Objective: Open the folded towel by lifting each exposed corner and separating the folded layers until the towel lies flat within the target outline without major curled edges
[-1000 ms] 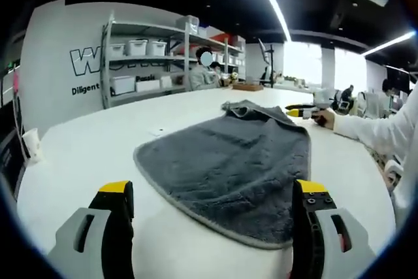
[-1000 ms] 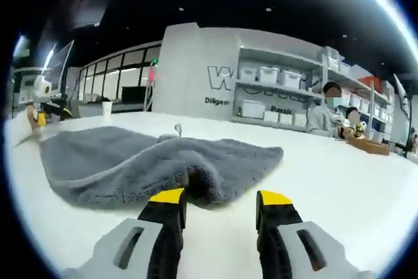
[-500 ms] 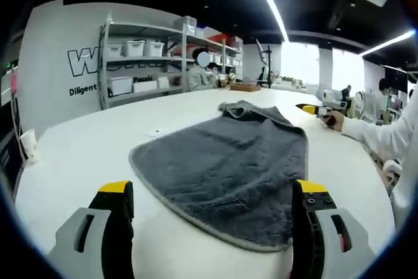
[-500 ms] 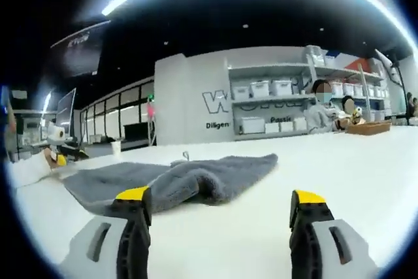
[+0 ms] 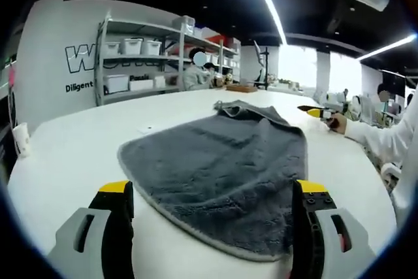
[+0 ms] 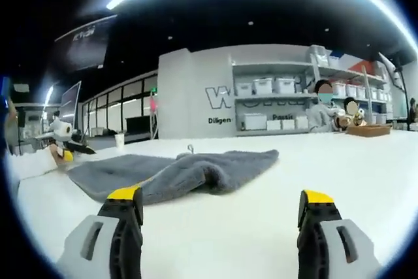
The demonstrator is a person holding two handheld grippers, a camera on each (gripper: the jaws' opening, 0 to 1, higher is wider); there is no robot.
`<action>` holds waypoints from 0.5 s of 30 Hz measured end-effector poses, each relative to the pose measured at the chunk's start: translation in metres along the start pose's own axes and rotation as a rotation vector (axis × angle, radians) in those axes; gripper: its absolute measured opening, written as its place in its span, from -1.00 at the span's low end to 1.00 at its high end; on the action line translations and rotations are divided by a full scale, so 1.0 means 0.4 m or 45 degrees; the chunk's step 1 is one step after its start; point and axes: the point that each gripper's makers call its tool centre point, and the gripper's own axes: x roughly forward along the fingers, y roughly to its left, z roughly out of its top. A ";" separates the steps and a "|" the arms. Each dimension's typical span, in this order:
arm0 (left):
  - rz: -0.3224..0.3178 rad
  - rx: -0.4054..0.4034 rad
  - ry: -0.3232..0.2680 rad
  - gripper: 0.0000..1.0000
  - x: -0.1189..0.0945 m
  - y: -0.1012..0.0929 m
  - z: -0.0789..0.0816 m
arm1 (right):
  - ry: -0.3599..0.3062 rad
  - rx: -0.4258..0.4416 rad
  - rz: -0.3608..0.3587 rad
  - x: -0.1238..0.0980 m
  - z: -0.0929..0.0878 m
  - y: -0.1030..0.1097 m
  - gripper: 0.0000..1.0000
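Note:
A grey towel (image 5: 222,161) lies spread on the white table (image 5: 78,155), with its far end bunched into a fold that carries a small hanging loop (image 5: 225,104). My left gripper (image 5: 214,191) stands open just before the towel's near hem, with nothing between its jaws. In the right gripper view the towel (image 6: 176,168) shows its thick folded edge toward me, a short way ahead. Over bare table, my right gripper (image 6: 221,195) is wide open and holds nothing. The right gripper (image 5: 320,110) also shows beyond the towel, in a white-sleeved hand (image 5: 336,121).
Metal shelves (image 5: 137,50) with white bins stand behind the table, and people sit at its far side (image 6: 323,112). A paper cup (image 5: 19,138) stands near the left edge. A wooden tray (image 6: 369,130) lies at the back. The left gripper (image 6: 65,151) shows past the towel.
My right gripper's jaws have spread from narrow to wide and it has drawn back from the towel's folded edge. The left gripper view has shifted slightly; the towel itself lies as before.

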 end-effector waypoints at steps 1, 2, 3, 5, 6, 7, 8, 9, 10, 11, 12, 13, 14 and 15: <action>-0.001 -0.010 -0.004 0.99 0.009 0.002 -0.007 | 0.003 -0.004 0.001 -0.001 -0.001 0.001 0.99; -0.004 -0.016 -0.003 0.99 0.013 0.002 -0.011 | 0.007 -0.007 0.002 -0.001 -0.002 0.002 0.99; -0.009 -0.033 0.002 0.99 0.017 0.005 -0.018 | 0.016 -0.009 0.001 0.002 -0.004 0.002 0.99; -0.017 -0.067 0.012 0.99 0.025 0.011 -0.032 | 0.034 -0.014 0.000 0.008 -0.008 0.003 0.98; -0.018 -0.080 -0.003 0.99 0.023 0.014 -0.027 | 0.055 -0.023 -0.004 0.013 -0.012 0.001 0.97; -0.018 -0.093 -0.018 0.99 0.020 0.016 -0.022 | 0.077 -0.031 -0.008 0.019 -0.016 0.000 0.96; -0.022 -0.103 -0.034 0.99 0.019 0.017 -0.019 | 0.112 -0.040 -0.011 0.029 -0.023 -0.002 0.96; -0.023 -0.107 -0.035 0.99 0.019 0.017 -0.019 | 0.120 -0.039 -0.012 0.032 -0.023 -0.002 0.96; -0.022 -0.116 -0.034 0.99 0.021 0.019 -0.020 | 0.134 -0.042 -0.016 0.047 -0.018 0.000 0.96; -0.021 -0.124 -0.034 0.99 0.022 0.021 -0.020 | 0.148 -0.046 -0.019 0.063 -0.012 0.002 0.97; -0.020 -0.127 -0.039 0.99 0.022 0.020 -0.019 | 0.148 -0.050 -0.022 0.085 0.007 0.010 0.96; -0.021 -0.130 -0.043 0.99 0.023 0.020 -0.018 | 0.147 -0.061 -0.026 0.106 0.024 0.018 0.96; -0.021 -0.130 -0.043 0.99 0.024 0.021 -0.018 | 0.149 -0.079 -0.032 0.129 0.041 0.022 0.95; -0.021 -0.130 -0.042 0.99 0.025 0.021 -0.018 | 0.159 -0.119 -0.028 0.155 0.056 0.030 0.94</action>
